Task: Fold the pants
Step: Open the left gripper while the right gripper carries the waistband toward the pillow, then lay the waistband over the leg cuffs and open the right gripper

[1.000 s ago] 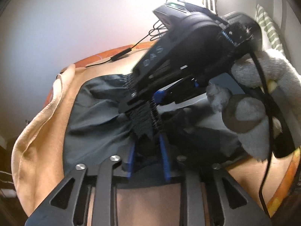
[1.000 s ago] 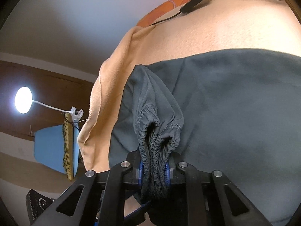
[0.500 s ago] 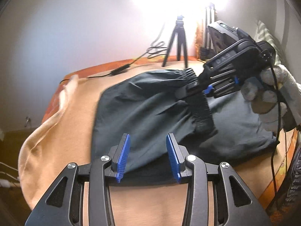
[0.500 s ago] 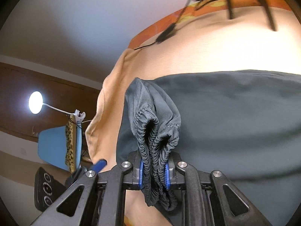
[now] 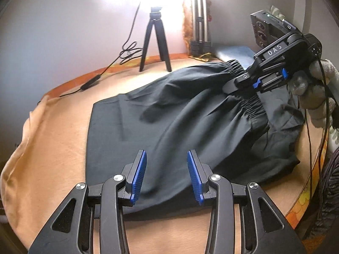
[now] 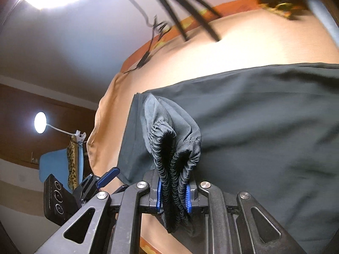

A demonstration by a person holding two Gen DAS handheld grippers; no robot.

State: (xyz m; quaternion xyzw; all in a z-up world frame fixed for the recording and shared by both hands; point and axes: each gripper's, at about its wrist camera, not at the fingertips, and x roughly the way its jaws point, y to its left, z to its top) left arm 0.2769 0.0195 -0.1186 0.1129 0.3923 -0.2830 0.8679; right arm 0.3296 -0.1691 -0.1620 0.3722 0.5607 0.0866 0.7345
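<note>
I am clamping the right gripper point(image 6: 172, 198) on the bunched elastic waistband point(image 6: 175, 169) of the dark grey fabric pants point(image 5: 169, 116), lying on the tan blanket point(image 5: 53, 137). The left gripper point(image 5: 166, 174) is hovering partly open, empty; I am advising level travel.

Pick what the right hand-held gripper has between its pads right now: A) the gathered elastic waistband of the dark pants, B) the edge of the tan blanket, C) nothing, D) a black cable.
A: in the right wrist view the right hand-held gripper has its blue pads pressed on the bunched elastic waistband of the dark pants.
</note>
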